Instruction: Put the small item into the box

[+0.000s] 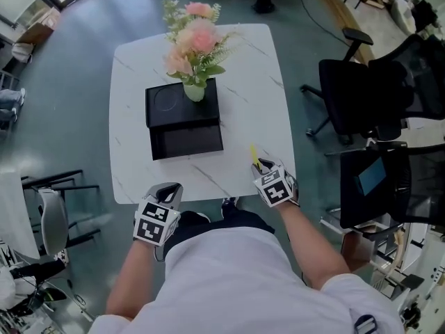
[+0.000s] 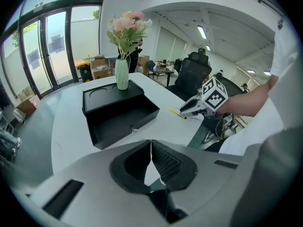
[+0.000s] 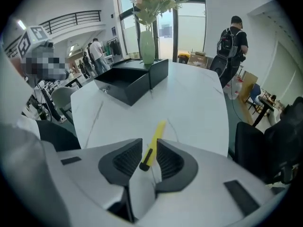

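Person's white shirt (image 1: 229, 277) fills the bottom of the head view, both forearms out over the near edge of the white marble tabletop (image 1: 243, 103); left gripper (image 1: 169, 190) at the near edge toward the near left corner, jaws pressed together, nothing between them; right gripper (image 1: 263, 169) low by the near right corner, jaws a little apart and straddling the yellow utility knife (image 3: 154, 143), gap showing on both sides, so not clamped on it; knife lies flat on the tabletop close to the right edge, black slider end toward the gripper, yellow end pointing at the far edge; can't tell if a blade is out; black box (image 1: 186, 154) open at mid tabletop, slightly toward the left edge, well apart from the knife, empty as far as seen; its lid part behind carries a green vase (image 1: 194, 90) of pink flowers; office chairs (image 1: 368, 89) off the right edge. Handling guess: knife is light, stiff, slim, smooth plastic, likely to skid or pivot on marble; best pinched across the mid body near the slider, jaws right down at the tabletop, firm but not hard.
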The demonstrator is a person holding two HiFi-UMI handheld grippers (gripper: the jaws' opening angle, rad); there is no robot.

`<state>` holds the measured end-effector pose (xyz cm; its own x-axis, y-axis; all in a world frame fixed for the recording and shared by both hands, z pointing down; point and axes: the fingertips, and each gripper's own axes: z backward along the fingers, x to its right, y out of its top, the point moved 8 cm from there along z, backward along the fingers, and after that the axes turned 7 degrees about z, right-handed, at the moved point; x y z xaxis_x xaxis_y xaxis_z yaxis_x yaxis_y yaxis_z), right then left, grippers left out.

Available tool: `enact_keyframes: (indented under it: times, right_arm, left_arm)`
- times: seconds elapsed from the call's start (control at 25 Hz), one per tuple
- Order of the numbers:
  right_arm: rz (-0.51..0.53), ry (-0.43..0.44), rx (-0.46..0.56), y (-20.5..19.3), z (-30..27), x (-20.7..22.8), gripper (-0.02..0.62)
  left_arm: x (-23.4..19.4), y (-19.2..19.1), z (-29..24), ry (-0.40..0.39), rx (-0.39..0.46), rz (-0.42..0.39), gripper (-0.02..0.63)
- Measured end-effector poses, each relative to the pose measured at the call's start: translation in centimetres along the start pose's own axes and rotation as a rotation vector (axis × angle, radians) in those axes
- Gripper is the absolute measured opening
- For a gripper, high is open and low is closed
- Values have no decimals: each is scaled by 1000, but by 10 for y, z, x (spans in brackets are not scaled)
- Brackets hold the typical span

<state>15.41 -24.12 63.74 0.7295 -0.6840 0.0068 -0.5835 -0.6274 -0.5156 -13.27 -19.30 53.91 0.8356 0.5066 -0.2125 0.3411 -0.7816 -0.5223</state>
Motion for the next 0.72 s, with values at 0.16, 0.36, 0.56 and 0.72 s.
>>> enact_keyframes:
  times: [0.16, 0.36, 0.56, 0.72]
  right_arm:
    - [-22, 9, -48, -4, -9, 1, 107]
    - [-36, 1, -85, -3, -13, 2, 94]
    - [-53, -21, -116, 0, -13, -2, 86]
    - [-98, -78, -82, 13, -1, -7, 84]
  left_arm:
    - [0, 1, -5, -15, -22, -13, 17]
    - [-14, 4, -7, -21, -33, -24, 17]
    - [-33, 9, -3, -57, -35, -66, 17]
    - [-56, 16, 2, -76, -25, -98, 17]
